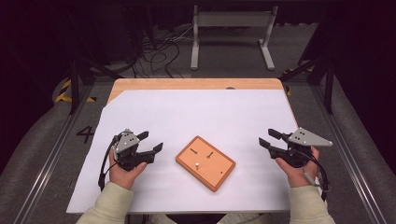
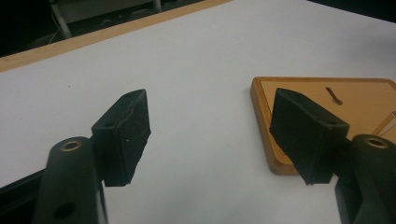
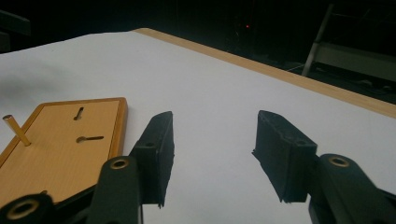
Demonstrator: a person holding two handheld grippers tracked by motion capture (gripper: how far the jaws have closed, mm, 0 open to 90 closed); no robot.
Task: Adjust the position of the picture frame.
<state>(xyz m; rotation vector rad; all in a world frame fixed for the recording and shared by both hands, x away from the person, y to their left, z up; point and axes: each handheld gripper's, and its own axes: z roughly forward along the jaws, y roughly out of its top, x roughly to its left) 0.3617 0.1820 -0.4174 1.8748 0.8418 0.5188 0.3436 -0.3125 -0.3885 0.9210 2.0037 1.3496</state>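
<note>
Item one, at the left: my left gripper (image 1: 150,142), held above the white sheet (image 1: 196,112) that covers the wooden table (image 1: 187,84), jaws spread with nothing between them, pointing toward the middle. In the left gripper view the near corner of the board lies just past my right-hand jaw, not touching it. Item two, centre: a small wooden board (image 1: 205,163), rectangular, lying flat and turned at an angle on the sheet, between my two grippers and apart from both. It has a raised rim, two dark slots (image 1: 193,150) in its face, and one upright peg (image 1: 197,164), a thin light-coloured dowel that leans slightly in the right gripper view (image 3: 16,130). Handling, as I judge it: the board is stiff, light, likely to slide on the paper if pushed sideways; best taken across its rim at a long edge. The peg is slim, rigid and probably easy to tip, so I would pinch it low on the shaft. Item three, at the right: my right gripper (image 1: 270,139), jaws also apart and empty, aimed inward at the board.
</note>
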